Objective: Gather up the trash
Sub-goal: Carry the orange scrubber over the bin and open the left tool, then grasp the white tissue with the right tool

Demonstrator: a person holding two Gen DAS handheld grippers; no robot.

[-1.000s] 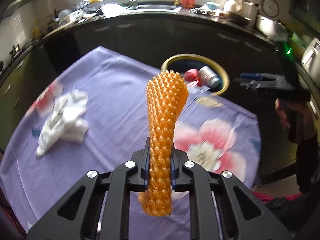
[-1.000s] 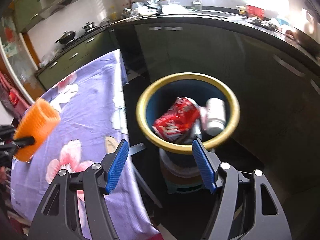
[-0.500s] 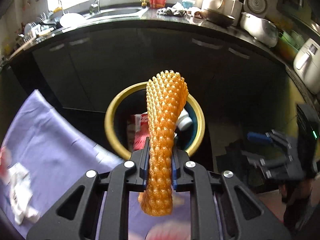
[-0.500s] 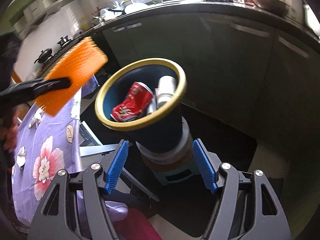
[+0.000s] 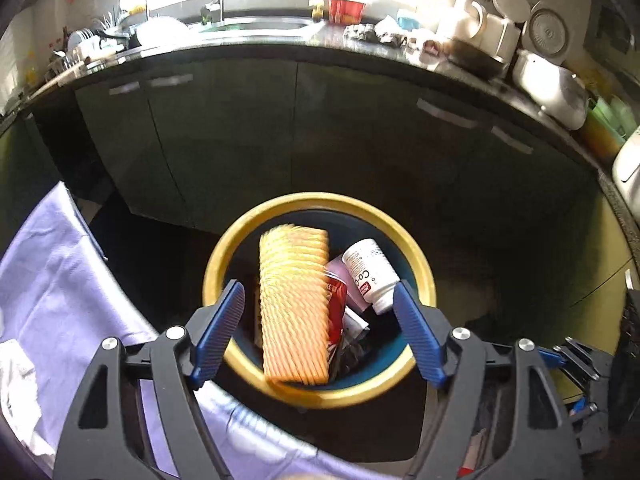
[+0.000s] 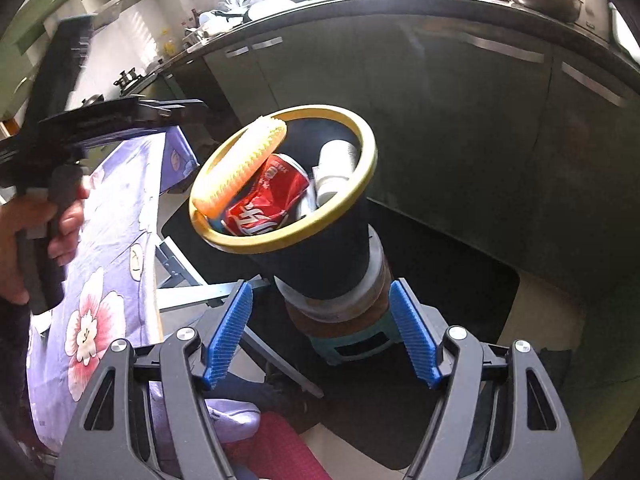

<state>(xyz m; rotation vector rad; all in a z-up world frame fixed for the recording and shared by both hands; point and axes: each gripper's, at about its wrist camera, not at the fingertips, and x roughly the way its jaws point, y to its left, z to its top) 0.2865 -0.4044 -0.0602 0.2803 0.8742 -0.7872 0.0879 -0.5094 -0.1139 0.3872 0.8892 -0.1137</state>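
The orange foam net sleeve (image 5: pixel 295 308) is loose and blurred, at the mouth of the yellow-rimmed dark bin (image 5: pixel 416 268); in the right wrist view it (image 6: pixel 240 166) lies against the bin's rim (image 6: pixel 360 192). My left gripper (image 5: pixel 318 334) is open and empty just above the bin. A crushed red can (image 6: pixel 266 200) and a white bottle (image 5: pixel 370 274) lie inside the bin. My right gripper (image 6: pixel 320 334) is open and empty, low beside the bin's base.
The purple flowered tablecloth (image 5: pixel 60 280) covers the table left of the bin, with crumpled white paper (image 5: pixel 16 376) on it. Dark kitchen cabinets (image 5: pixel 320 128) and a cluttered counter stand behind. A red cloth (image 6: pixel 276 448) lies on the floor below.
My left gripper has opened and let go of the orange net sleeve, which is dropping into the bin. My right gripper has stayed open and drawn slightly back.
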